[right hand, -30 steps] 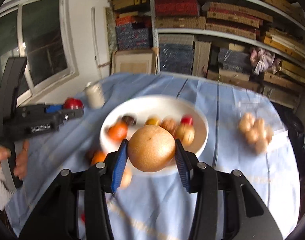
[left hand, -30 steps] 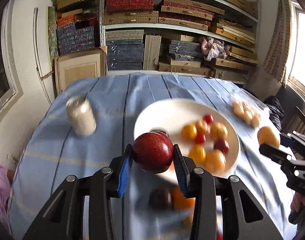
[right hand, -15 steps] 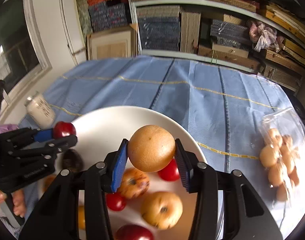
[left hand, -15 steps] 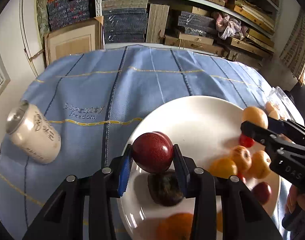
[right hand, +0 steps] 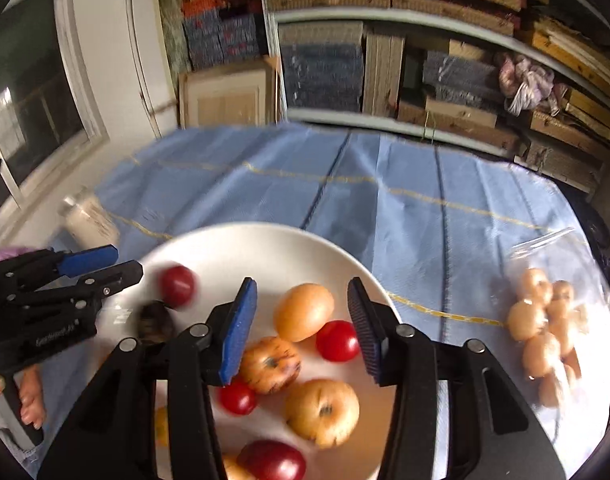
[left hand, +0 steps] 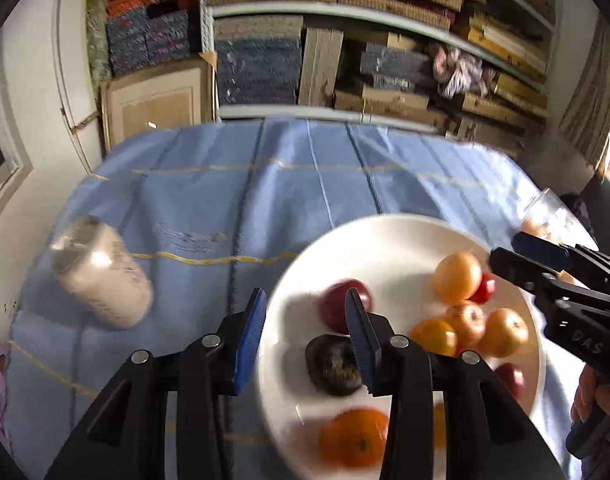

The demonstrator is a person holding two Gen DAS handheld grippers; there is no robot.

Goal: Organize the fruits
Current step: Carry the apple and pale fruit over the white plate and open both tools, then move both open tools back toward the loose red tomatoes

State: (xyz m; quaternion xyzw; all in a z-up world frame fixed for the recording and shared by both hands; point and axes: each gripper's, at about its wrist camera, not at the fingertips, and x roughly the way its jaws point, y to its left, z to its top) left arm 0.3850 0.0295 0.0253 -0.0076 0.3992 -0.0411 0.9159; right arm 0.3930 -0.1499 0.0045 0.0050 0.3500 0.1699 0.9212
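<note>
A white plate on the blue cloth holds several fruits. The dark red round fruit lies on the plate just past my left gripper, whose blue pads stand open and empty. It also shows as the red fruit in the right wrist view, beside the left gripper. The yellow-orange fruit rests on the plate beyond my right gripper. Its jaws are opening, with no pad touching the fruit. In the left wrist view the right gripper hangs beside that fruit.
A dark fruit, an orange, apples and small red tomatoes crowd the plate's near half. A pale can stands left of the plate. A clear bag of small tan fruits lies right. Shelves line the wall behind.
Both grippers let go: the red fruit left the left jaws and the yellow-orange fruit left the right jaws, and both now lie on the plate. Both grippers have drawn back slightly.
</note>
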